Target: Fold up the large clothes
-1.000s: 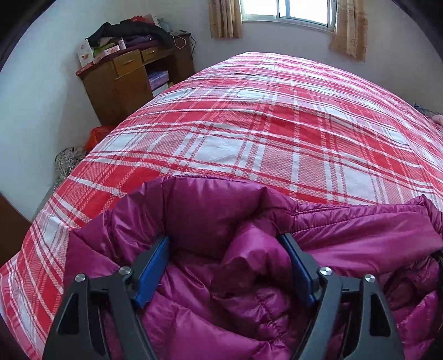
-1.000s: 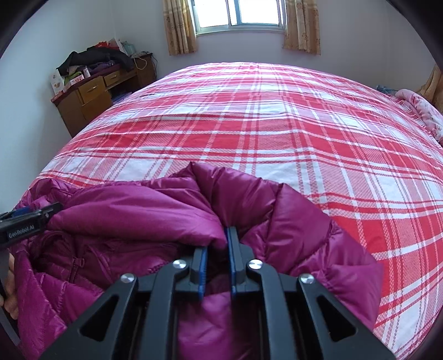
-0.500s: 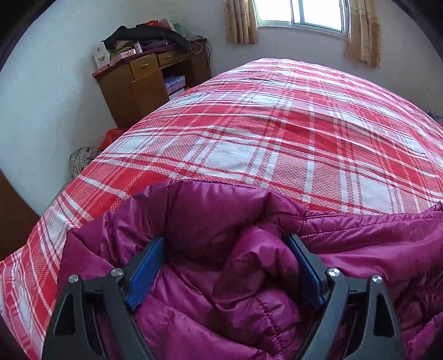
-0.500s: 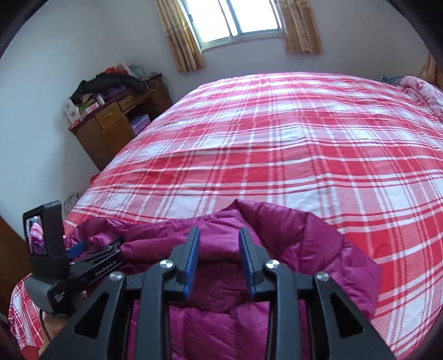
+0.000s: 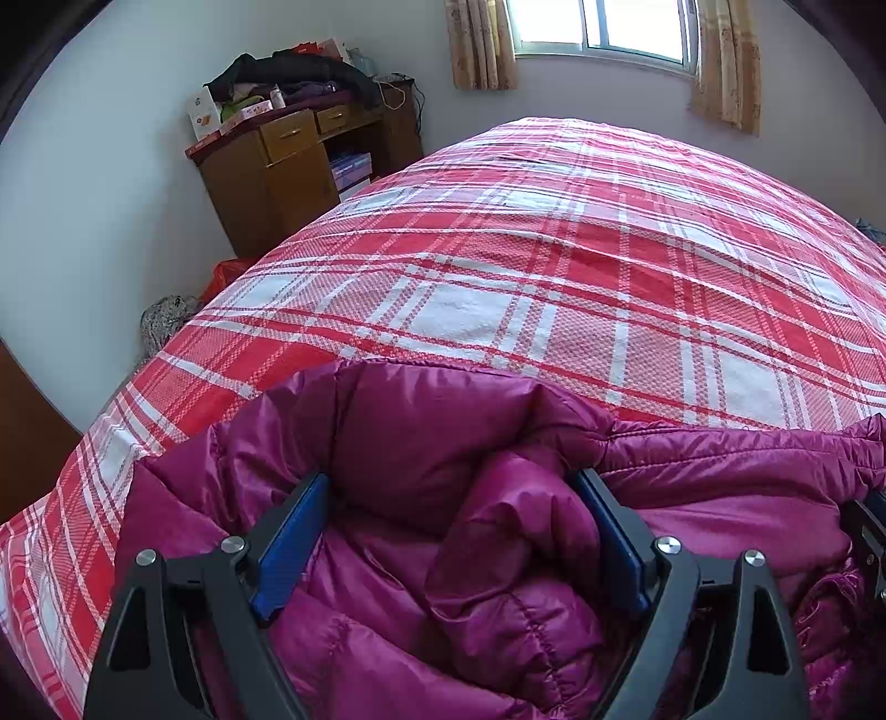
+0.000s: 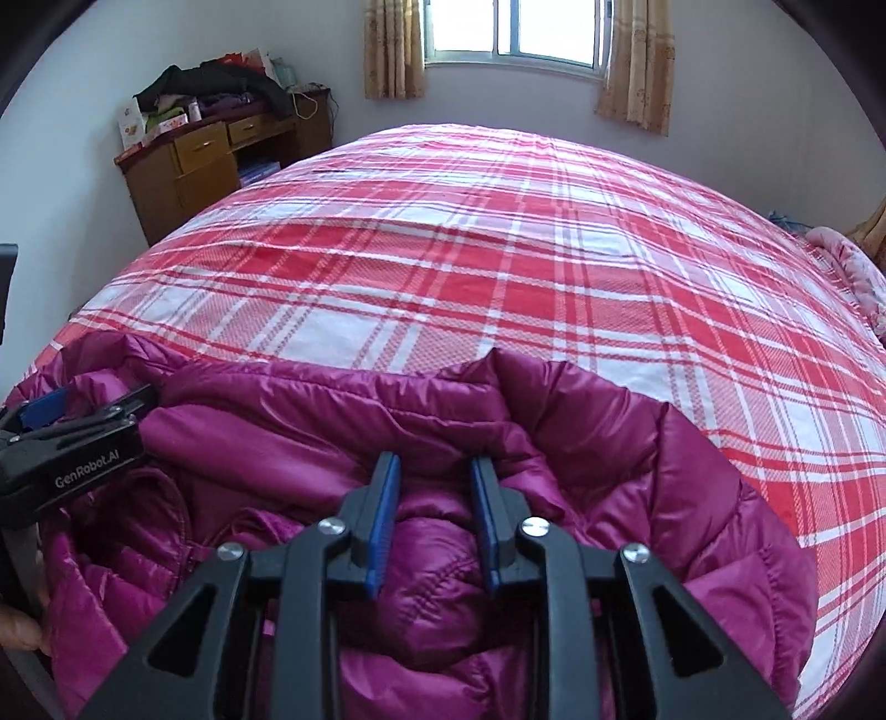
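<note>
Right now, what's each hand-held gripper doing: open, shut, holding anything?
Left hand-held gripper: open wide, magenta down jacket bunched between its jaws, not clamped.
Right hand-held gripper: part open, jacket fold between, grip unclear.

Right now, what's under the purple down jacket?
The purple down jacket lies bunched on the red plaid bedspread, which shows all around its far edge. Whatever lies directly beneath the jacket's folds is covered and cannot be seen.

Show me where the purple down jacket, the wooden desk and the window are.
purple down jacket [image 6: 581,421]: right wrist view, on the shiny folded-over panel.
wooden desk [image 5: 260,183]: left wrist view, on the cabinet door under the drawer.
window [image 6: 515,27]: right wrist view, on the bright pane between the curtains.
</note>
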Demonstrator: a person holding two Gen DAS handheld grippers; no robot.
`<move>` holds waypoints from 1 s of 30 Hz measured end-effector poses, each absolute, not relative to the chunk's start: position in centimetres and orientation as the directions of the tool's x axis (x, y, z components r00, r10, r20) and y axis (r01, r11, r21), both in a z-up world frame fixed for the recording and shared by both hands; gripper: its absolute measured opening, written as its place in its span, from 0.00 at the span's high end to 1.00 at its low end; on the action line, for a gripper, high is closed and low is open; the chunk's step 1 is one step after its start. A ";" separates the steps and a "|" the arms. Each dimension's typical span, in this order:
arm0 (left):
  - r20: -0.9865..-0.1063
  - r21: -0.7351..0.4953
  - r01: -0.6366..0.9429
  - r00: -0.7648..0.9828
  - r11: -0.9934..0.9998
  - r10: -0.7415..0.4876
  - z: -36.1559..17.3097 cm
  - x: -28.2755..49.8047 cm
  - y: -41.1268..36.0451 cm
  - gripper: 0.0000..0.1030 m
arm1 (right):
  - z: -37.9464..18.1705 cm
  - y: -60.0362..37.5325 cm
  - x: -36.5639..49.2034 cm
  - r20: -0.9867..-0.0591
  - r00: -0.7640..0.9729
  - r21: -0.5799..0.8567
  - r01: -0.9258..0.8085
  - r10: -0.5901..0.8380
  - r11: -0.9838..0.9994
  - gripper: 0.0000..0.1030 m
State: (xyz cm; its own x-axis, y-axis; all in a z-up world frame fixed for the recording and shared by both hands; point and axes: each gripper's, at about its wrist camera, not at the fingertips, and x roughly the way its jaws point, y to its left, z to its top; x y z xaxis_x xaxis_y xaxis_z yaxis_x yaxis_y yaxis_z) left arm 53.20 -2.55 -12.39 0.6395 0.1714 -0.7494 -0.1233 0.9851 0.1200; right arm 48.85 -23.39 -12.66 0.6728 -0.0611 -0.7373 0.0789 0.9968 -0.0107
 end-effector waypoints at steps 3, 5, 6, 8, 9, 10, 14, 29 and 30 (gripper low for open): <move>-0.749 0.122 -0.124 0.639 0.985 0.173 -12.4 53.2 -2.6 0.13 | -12.7 -23.0 48.9 -0.736 0.671 -0.041 0.079 -0.083 0.996 0.73; -0.749 0.129 -0.125 0.638 0.984 0.179 -12.5 53.3 -2.6 0.13 | -12.8 -23.0 49.0 -0.735 0.672 -0.049 0.077 -0.088 0.996 0.73; -0.749 0.135 -0.126 0.636 0.983 0.185 -12.5 53.4 -2.7 0.12 | -12.9 -22.9 49.1 -0.735 0.672 -0.051 0.077 -0.090 0.996 0.73; -0.747 0.145 -0.129 0.636 0.981 0.194 -12.5 53.5 -2.8 0.12 | -12.9 -22.5 49.3 -0.736 0.667 -0.085 0.076 -0.114 0.993 0.72; -0.747 0.143 -0.129 0.636 0.981 0.193 -12.5 53.5 -2.8 0.12 | -13.0 -22.3 49.3 -0.733 0.668 -0.104 0.077 -0.128 0.992 0.72; -0.748 0.141 -0.129 0.636 0.982 0.191 -12.5 53.4 -2.7 0.12 | -13.0 -22.1 49.2 -0.731 0.669 -0.112 0.078 -0.135 0.991 0.72; -0.747 0.138 -0.130 0.638 0.982 0.189 -12.5 53.4 -2.7 0.12 | -12.9 -22.3 49.2 -0.732 0.671 -0.084 0.078 -0.115 0.993 0.72; -0.771 -0.016 -0.025 0.637 1.000 0.003 -8.6 48.7 -0.2 0.12 | -11.8 -22.2 48.1 -0.760 0.639 -0.120 0.041 -0.118 0.992 0.63; -0.765 -0.021 -0.010 0.644 1.000 -0.010 -8.1 47.8 0.0 0.12 | -11.2 -22.3 47.3 -0.761 0.638 -0.132 0.029 -0.120 0.991 0.61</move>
State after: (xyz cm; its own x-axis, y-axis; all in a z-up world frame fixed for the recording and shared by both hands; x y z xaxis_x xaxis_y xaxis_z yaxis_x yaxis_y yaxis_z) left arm 47.75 0.02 -8.06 0.6441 -0.0102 -0.7649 -0.0096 0.9997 -0.0215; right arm 47.29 -22.30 -11.20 0.6381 -0.1195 -0.7606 0.0286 0.9909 -0.1317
